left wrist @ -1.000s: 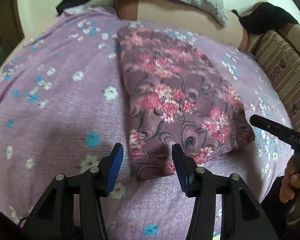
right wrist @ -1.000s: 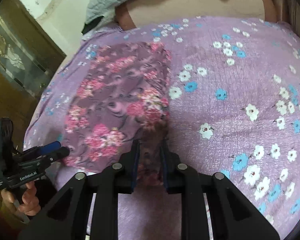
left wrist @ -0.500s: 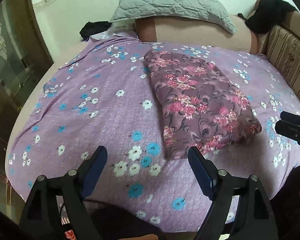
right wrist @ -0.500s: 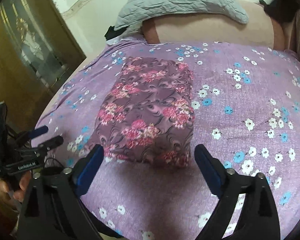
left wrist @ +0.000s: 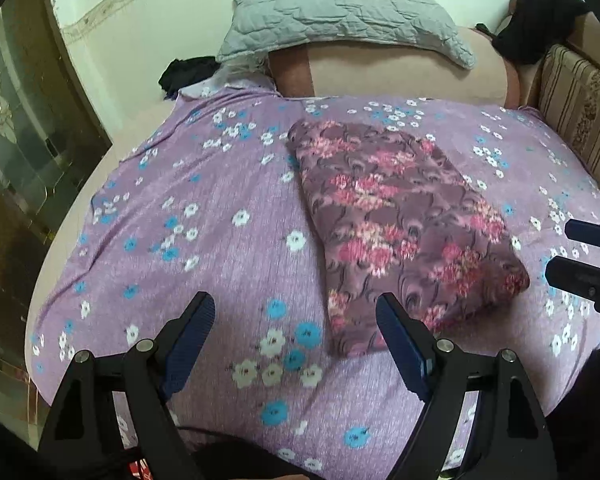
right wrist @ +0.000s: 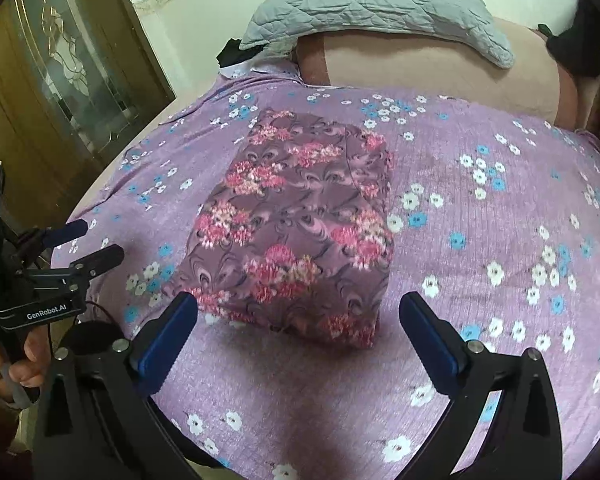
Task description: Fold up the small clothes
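A mauve garment with pink flowers (left wrist: 396, 220) lies folded into a flat rectangle on the purple flowered bedsheet (left wrist: 204, 240); it also shows in the right wrist view (right wrist: 300, 224). My left gripper (left wrist: 296, 340) is open and empty, held back from the garment's near left corner. My right gripper (right wrist: 298, 332) is open and empty, just short of the garment's near edge. Each gripper shows in the other's view: the right one (left wrist: 580, 254) at the right edge, the left one (right wrist: 88, 242) at the left.
A grey quilted pillow (left wrist: 340, 20) lies on a tan bolster (left wrist: 400, 72) at the head of the bed. Dark clothes (left wrist: 188, 76) lie at the far left corner. A striped sofa back (left wrist: 580, 112) runs along the right. A wooden glass-panelled door (right wrist: 60, 80) stands left.
The right gripper let go of the garment's near edge and opened. Both grippers opened wider and pulled back from the garment, which now lies folded on the bed.
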A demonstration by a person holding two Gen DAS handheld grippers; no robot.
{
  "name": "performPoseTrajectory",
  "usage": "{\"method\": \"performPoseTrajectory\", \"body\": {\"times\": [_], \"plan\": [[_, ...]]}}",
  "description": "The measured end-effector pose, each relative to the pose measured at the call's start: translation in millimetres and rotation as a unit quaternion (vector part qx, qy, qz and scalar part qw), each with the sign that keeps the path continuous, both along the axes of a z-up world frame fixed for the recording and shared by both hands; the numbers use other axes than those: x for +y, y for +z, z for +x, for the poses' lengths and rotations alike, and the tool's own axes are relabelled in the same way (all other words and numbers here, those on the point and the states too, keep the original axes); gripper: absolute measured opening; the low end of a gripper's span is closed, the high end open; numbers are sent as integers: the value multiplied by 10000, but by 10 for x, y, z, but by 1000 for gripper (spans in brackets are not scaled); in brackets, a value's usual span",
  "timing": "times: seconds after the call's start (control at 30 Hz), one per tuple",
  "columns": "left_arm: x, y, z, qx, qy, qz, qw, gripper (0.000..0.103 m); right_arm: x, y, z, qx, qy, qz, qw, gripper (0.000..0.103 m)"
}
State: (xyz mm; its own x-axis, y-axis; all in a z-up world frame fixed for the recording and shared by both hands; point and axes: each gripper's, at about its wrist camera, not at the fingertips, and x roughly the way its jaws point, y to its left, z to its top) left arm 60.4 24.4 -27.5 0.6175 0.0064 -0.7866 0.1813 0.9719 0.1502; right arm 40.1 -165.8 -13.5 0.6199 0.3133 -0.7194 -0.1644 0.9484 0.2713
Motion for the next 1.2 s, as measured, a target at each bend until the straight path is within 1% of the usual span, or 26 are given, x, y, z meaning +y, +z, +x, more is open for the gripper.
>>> {"method": "performPoseTrajectory", "body": {"times": [0.07, 0.23, 0.43, 0.57, 0.87, 1.0, 1.2], "plan": [[-34, 8, 50, -20, -12, 36, 10000, 83, 6, 25, 60, 5, 49, -18, 10000, 103], [-77, -13, 182, -7, -13, -31, 10000, 83, 24, 12, 233, 69, 110, -121, 9998, 103], [-104, -81, 308, -25, 18, -67, 10000, 83, 25, -80, 382, 182, 80, -116, 9997, 103], [-136, -158, 408, 24, 33, -12, 10000, 83, 27, -139, 477, 257, 73, -140, 9995, 103], [-163, -301, 539, 107, 68, -65, 9999, 83, 0, -246, 607, 366, 63, -79, 9993, 103], [-166, -295, 535, 99, 68, -107, 9999, 83, 6, -247, 610, 352, 82, -85, 9993, 103], [-163, -189, 474, 27, 12, -224, 9997, 83, 26, -214, 575, 250, 137, -84, 9996, 103]]}}
